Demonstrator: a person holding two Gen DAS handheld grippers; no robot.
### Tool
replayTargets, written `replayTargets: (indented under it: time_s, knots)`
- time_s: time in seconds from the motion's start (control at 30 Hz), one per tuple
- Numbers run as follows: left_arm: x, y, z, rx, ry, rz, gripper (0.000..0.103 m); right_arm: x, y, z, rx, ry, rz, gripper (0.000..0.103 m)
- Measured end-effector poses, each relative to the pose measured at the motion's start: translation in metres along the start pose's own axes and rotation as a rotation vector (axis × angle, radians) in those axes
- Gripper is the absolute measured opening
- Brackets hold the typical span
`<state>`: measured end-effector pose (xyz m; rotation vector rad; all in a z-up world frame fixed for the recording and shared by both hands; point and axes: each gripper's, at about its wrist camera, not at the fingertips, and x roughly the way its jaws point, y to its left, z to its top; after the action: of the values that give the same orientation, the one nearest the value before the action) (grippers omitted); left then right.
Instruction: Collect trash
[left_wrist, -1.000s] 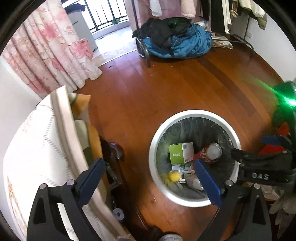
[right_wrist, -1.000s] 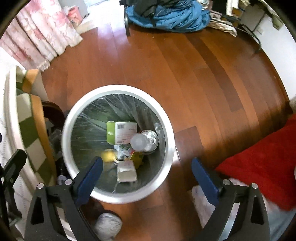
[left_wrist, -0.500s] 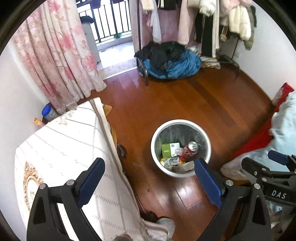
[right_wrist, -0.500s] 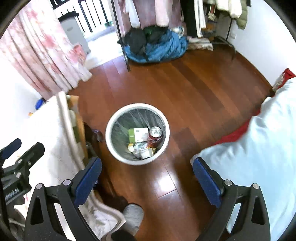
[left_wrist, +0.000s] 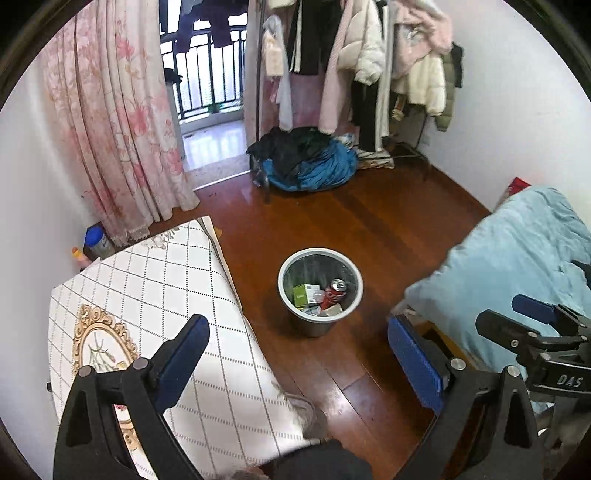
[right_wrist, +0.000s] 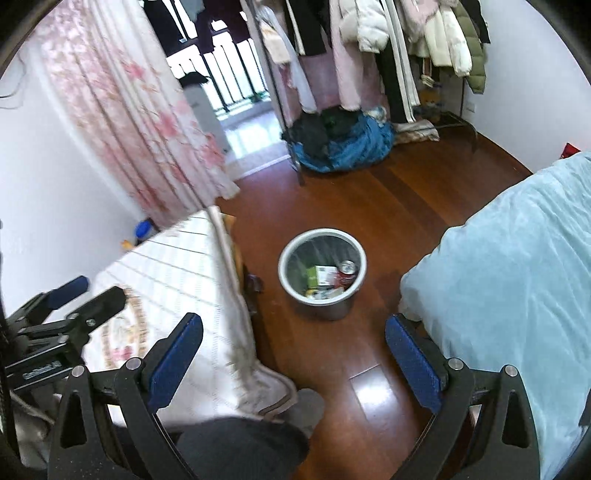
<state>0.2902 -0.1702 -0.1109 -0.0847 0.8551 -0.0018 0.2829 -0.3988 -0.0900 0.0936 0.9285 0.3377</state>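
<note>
We hold the left gripper (left_wrist: 299, 354) with its blue pads spread wide and nothing between them; the right gripper (right_wrist: 293, 350) is spread wide too and carries nothing. Both hang high above the wooden floor (left_wrist: 332, 221). Below them the grey trash bin (left_wrist: 320, 291) stands on the floor, between the edge of the table with a white checked cloth (left_wrist: 177, 295) and the corner of the light blue bed (left_wrist: 517, 258). Inside the bin lie a red can (left_wrist: 334, 291) and a green box (left_wrist: 301, 294).
</note>
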Motion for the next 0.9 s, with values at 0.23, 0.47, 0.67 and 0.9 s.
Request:
replayTargets:
  time_s: [0.23,0.47,0.67,0.9]
  knots:
    - [-0.075,-0.001,-0.009,-0.002,-0.090,-0.062,0.099,-0.082,0.019,-0.022,-0.015,-0.080,0.068,0.103]
    - [-0.119,0.003,-0.017,-0.005,-0.138,-0.110,0.099,-0.139,0.038,-0.033,-0.044,-0.130,0.101,0.103]
    - [-0.143,0.005,-0.028,-0.014,-0.161,-0.126,0.099,-0.165,0.051,-0.038,-0.060,-0.157,0.112,0.103]
    - [-0.151,0.006,-0.033,-0.011,-0.169,-0.129,0.099,-0.175,0.062,-0.040,-0.075,-0.163,0.107,0.103]
